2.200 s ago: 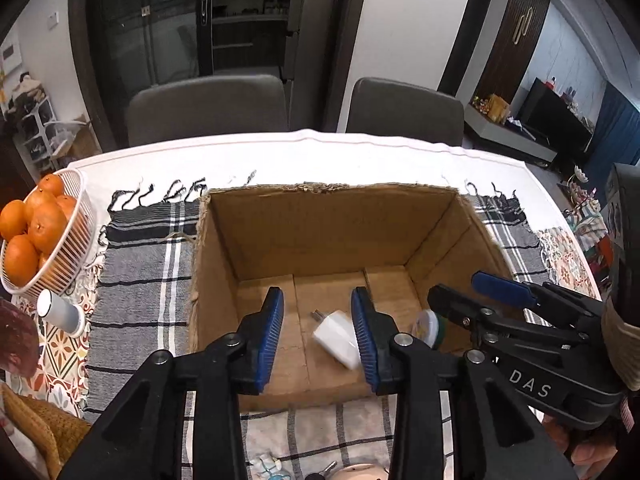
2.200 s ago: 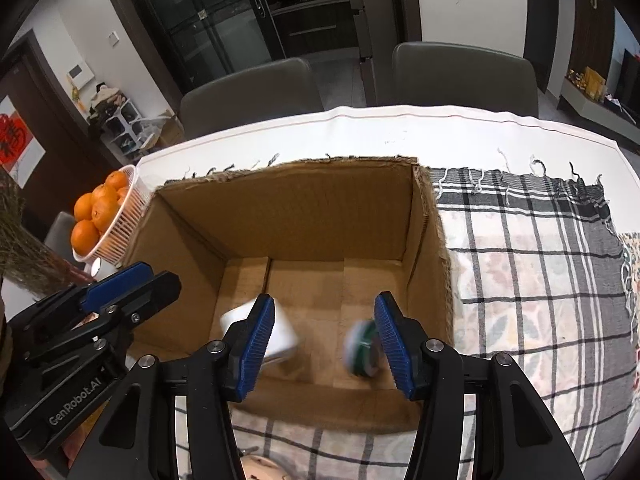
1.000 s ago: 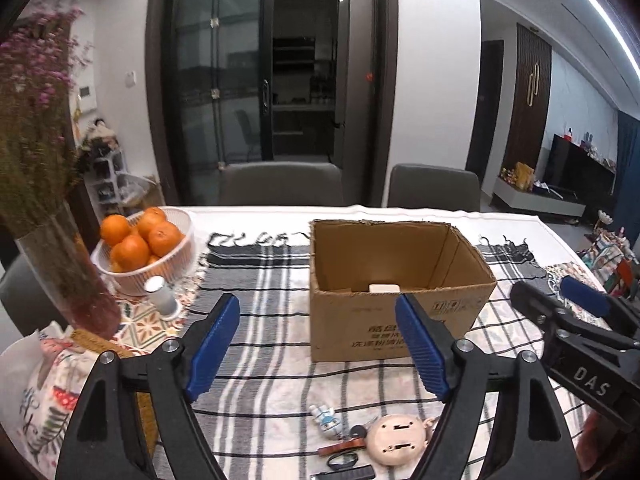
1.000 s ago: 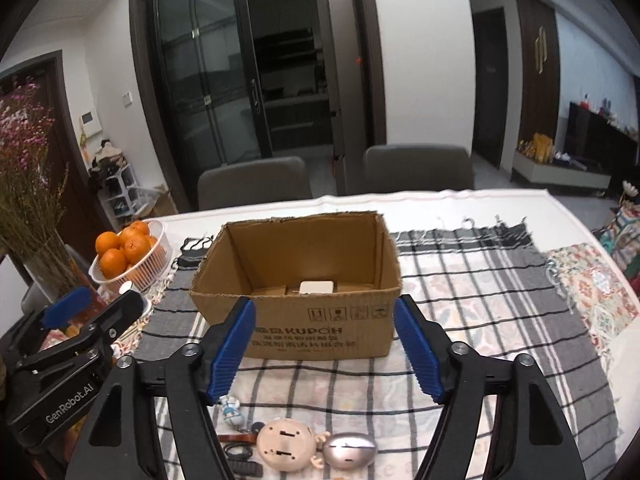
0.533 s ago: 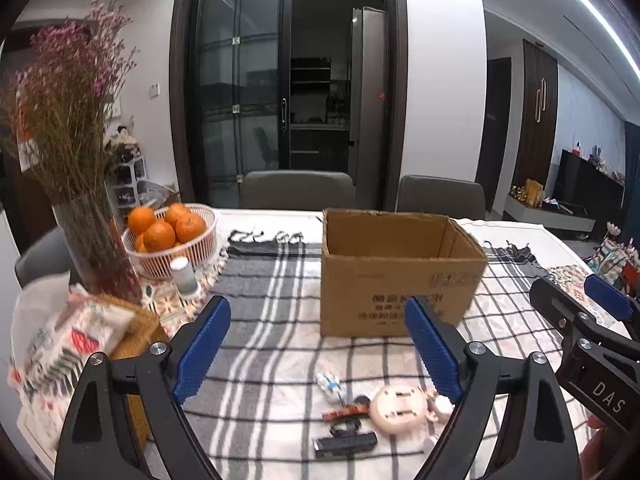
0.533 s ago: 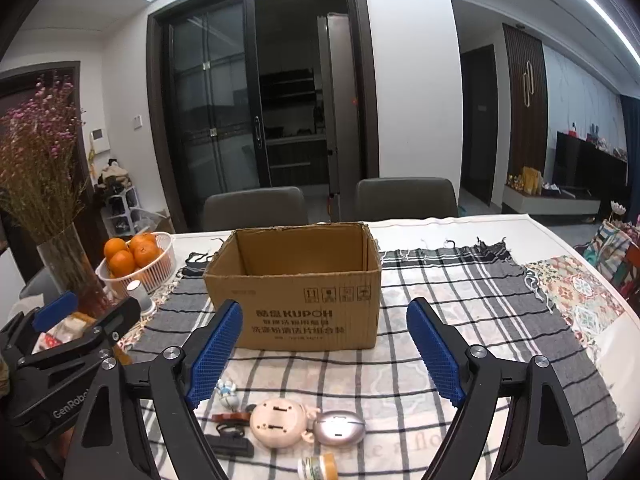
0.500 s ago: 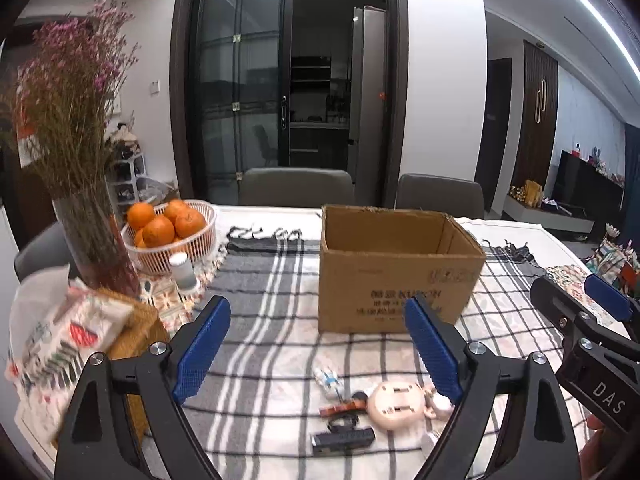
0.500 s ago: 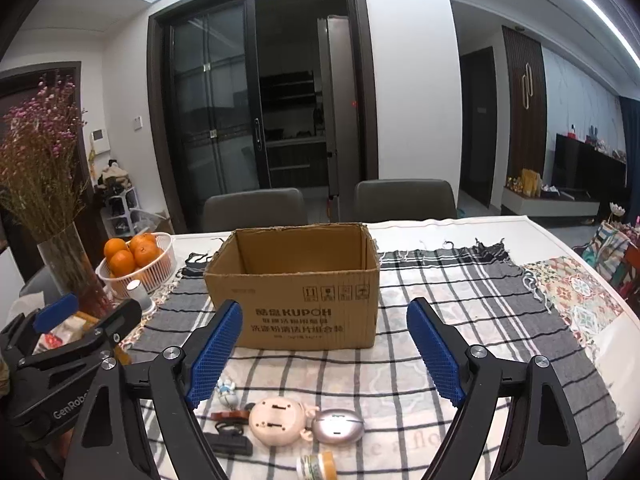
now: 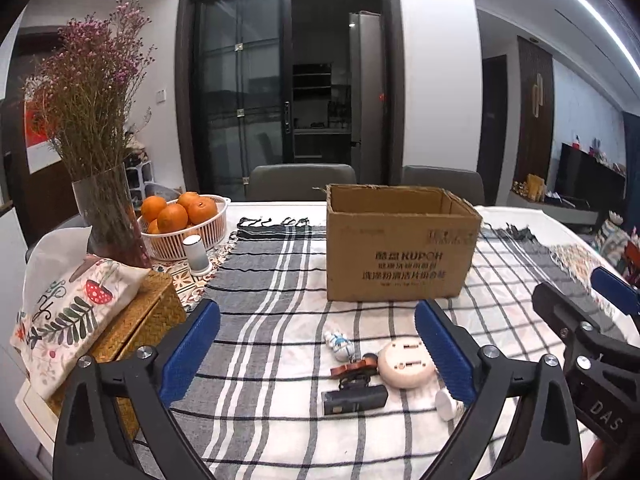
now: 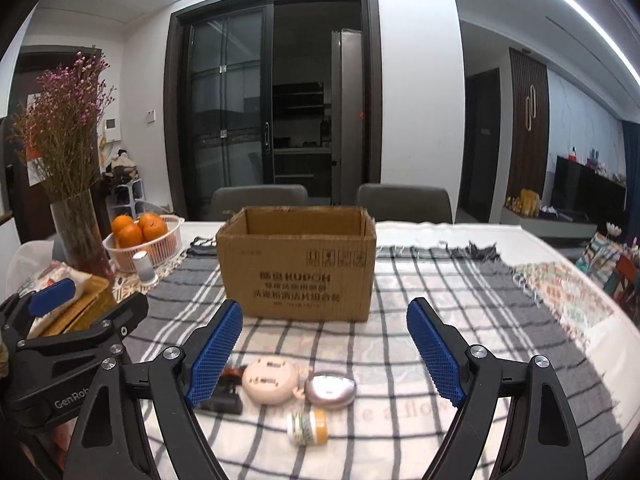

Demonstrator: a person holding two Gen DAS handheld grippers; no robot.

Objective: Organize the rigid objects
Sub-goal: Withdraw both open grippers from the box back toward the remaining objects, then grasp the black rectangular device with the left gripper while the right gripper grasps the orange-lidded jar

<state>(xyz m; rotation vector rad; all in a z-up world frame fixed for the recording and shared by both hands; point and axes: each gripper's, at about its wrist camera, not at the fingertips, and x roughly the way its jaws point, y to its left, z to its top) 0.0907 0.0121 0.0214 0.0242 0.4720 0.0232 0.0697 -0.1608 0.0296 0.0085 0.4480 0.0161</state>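
Both grippers, left gripper (image 9: 316, 354) still spreading and right gripper (image 10: 324, 350) wide, hold nothing, fingers aimed at clutter near the worktop's front edge, destined for the cardboard box (image 10: 298, 264).

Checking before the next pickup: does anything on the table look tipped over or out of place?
The small pill bottle lies on its side on the checked cloth, near the silver oval object. The cardboard box stands upright.

left wrist: low, faces cardboard box (image 9: 400, 248) | right wrist: same | shared: box
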